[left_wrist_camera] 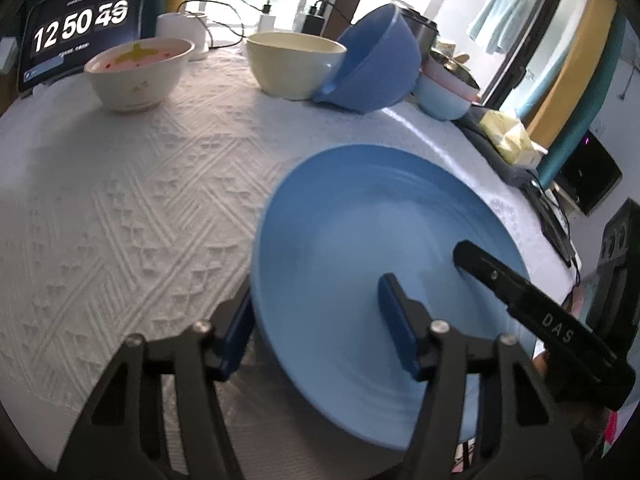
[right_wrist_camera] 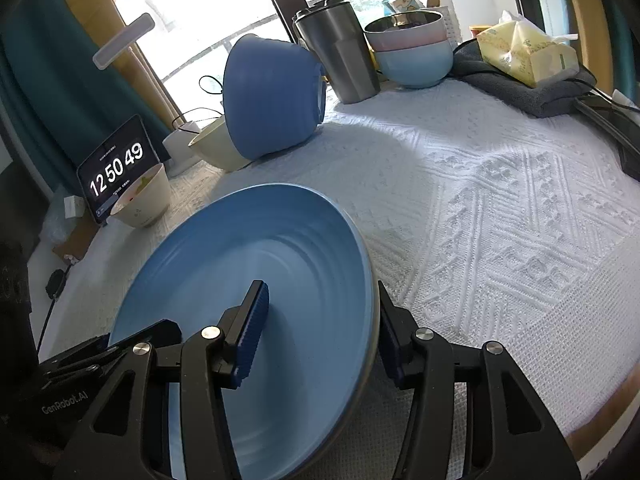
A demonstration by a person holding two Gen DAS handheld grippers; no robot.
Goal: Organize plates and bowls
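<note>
A large blue plate (left_wrist_camera: 360, 216) is held tilted above the white tablecloth. My left gripper (left_wrist_camera: 320, 332) straddles its left rim, one pad under and one on its face. My right gripper (right_wrist_camera: 320, 328) straddles the opposite rim of the same plate (right_wrist_camera: 280, 240); its black finger (left_wrist_camera: 520, 292) shows in the left wrist view. At the back, a blue bowl (left_wrist_camera: 376, 60) leans tipped on a cream bowl (left_wrist_camera: 292, 64). A white patterned bowl (left_wrist_camera: 136, 72) stands to the left. Stacked pink and light-blue bowls (right_wrist_camera: 412, 52) stand at the back right.
A tablet clock (left_wrist_camera: 80, 40) stands at the table's far left. A steel tumbler (right_wrist_camera: 340, 52), a tissue pack (right_wrist_camera: 524, 56) on a grey towel (right_wrist_camera: 520, 88), and chargers with cables (left_wrist_camera: 256, 4) line the back edge. A dark device (right_wrist_camera: 616, 132) lies at the right edge.
</note>
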